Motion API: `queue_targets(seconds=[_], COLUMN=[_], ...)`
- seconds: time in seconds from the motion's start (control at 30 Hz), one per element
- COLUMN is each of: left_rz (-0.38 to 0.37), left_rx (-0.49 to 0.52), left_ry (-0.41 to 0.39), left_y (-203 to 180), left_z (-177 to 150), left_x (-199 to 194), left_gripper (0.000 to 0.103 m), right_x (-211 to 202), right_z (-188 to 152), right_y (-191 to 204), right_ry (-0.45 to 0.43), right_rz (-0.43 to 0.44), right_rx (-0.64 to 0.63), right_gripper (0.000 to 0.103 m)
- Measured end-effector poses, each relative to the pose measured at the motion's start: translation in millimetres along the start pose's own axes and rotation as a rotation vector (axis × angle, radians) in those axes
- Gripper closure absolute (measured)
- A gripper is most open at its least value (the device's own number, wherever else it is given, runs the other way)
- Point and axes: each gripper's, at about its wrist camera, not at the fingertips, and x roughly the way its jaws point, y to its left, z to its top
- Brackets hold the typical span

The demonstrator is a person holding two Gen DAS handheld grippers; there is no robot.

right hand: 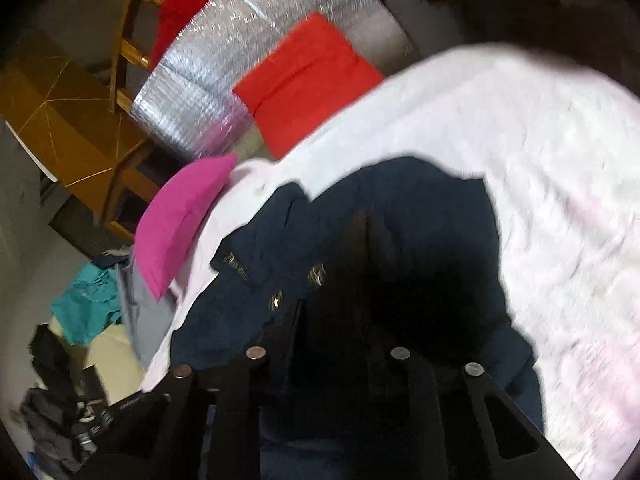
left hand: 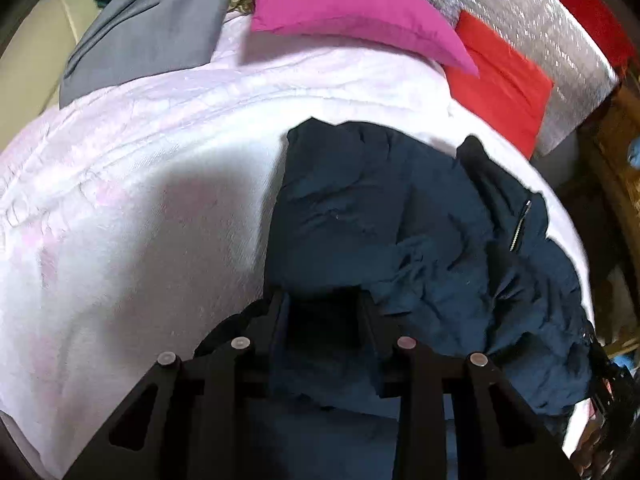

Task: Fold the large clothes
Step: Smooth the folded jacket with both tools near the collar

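Navy jacket (left hand: 400, 216) crumpled on pale-pink bedspread (left hand: 132, 184); magenta pillow (left hand: 344, 4) beyond.

Pale pink bed cover (left hand: 140, 208), pink pillow (left hand: 344, 4), red cushion (right hand: 304, 80), wooden chair (right hand: 76, 128)

I am seeing the jacket (left hand: 400, 220) lying on the bed (left hand: 140, 200), just ahead of my left gripper (left hand: 320, 304). Two pillows (left hand: 340, 4) are sitting at twelve and one o'clock beyond it.
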Motion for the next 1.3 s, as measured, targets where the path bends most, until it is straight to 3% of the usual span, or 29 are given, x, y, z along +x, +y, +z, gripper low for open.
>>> queue_targets(seconds=[0.07, 0.17, 0.23, 0.27, 0.33, 0.43, 0.53, 0.77, 1.0, 1.17, 1.3], left_rz=[0.008, -0.004, -0.010, -0.015, -0.032, -0.061, -0.107, -0.072, -0.028, -0.051, -0.056], left_rx=[0.009, -0.007, 0.012, 0.030, 0.067, 0.139, 0.204, 0.245, 0.319, 0.261, 0.257], left_ry=[0.002, -0.003, -0.035, -0.056, -0.101, -0.162, -0.146, 0.001, 0.030, 0.031, -0.075], left_y=[-1.1, 0.0, -5.1, -9.5, -19.1, -37.3, -55.3, -67.6, -69.5, -66.8, -63.6], left_z=[1.2, 4.4, 4.5, 3.7, 1.0, -5.6, -12.1, -23.6, -32.3, -27.3, -19.5], left_x=[0.0, -5.7, -17.3, -24.6, -38.6, -53.9, -50.4, -8.1, 10.0, -2.5, -30.5], left_gripper=[0.068, 0.068, 0.068, 0.068, 0.068, 0.068, 0.068, 0.068, 0.068, 0.068, 0.068], right_x=[19.2, 19.3, 8.0, -1.6, -22.3, -46.8, -49.7, -6.3, 34.3, 31.7, 13.7], right_z=[-3.8, -1.4, 3.3, 6.3, 11.1, 12.9, 5.2, -28.9, -42.6, -37.7, -21.7], right_y=[-12.1, -22.0, -25.1, -28.6, -32.8, -28.1, -3.7, 42.3, 21.6, 29.2, 37.3], right_ry=[0.080, 0.100, 0.097, 0.068, -0.002, -0.069, -0.032, 0.151, 0.322, 0.316, 0.228], right_rz=[-0.051, -0.029, -0.009, 0.004, 0.019, 0.056, 0.118, 0.141, 0.087, 0.094, 0.184], right_rx=[0.025, 0.051, 0.074, 0.093, 0.105, 0.051, -0.054, -0.196, -0.138, -0.133, -0.121], right_gripper=[0.077, 0.075, 0.061, 0.042, 0.033, 0.034, 0.060, 0.061, 0.066, 0.065, 0.064])
